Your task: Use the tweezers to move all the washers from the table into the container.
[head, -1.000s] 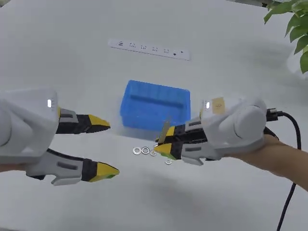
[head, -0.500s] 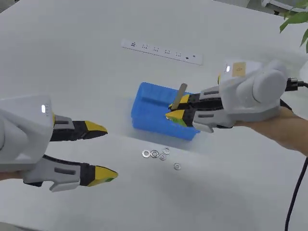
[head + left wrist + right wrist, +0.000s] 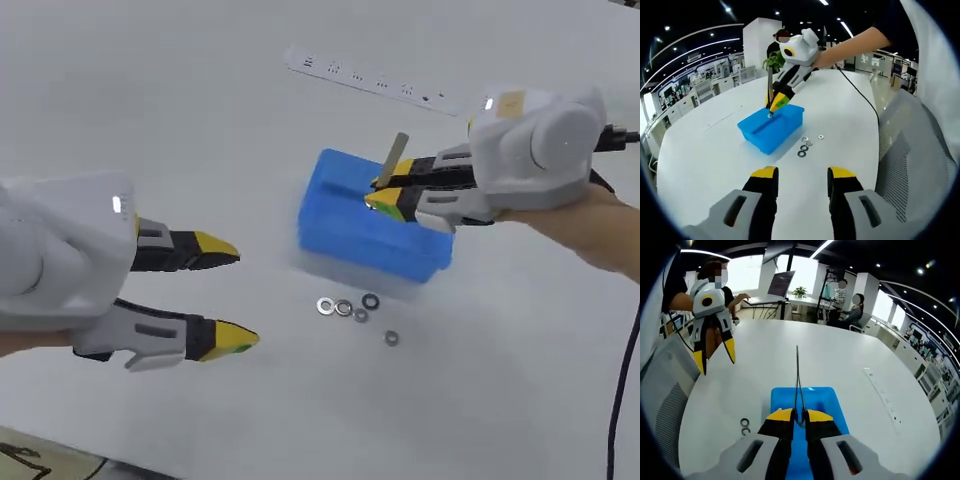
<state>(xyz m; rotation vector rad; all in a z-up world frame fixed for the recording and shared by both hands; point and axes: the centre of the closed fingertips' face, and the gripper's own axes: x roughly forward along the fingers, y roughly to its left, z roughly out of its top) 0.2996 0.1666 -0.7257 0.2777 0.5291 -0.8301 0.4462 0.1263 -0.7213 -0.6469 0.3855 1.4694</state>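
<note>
My right gripper (image 3: 378,200), jaws closed tight on the tweezers (image 3: 397,155), hangs over the blue container (image 3: 345,240) on the white surface (image 3: 150,120). The tweezers' thin arms run out past the yellow jaw tips above the container's open top. Whether a washer sits at their tip is too small to tell. The washers (image 3: 343,308) lie in a small cluster on the surface just beside the container's near wall, with one a little apart from the rest. My left gripper (image 3: 245,297) is held above the surface, well apart from the container, its jaws spread wide with nothing between them. A white power strip (image 3: 375,85) lies on the surface beyond the container.
</note>
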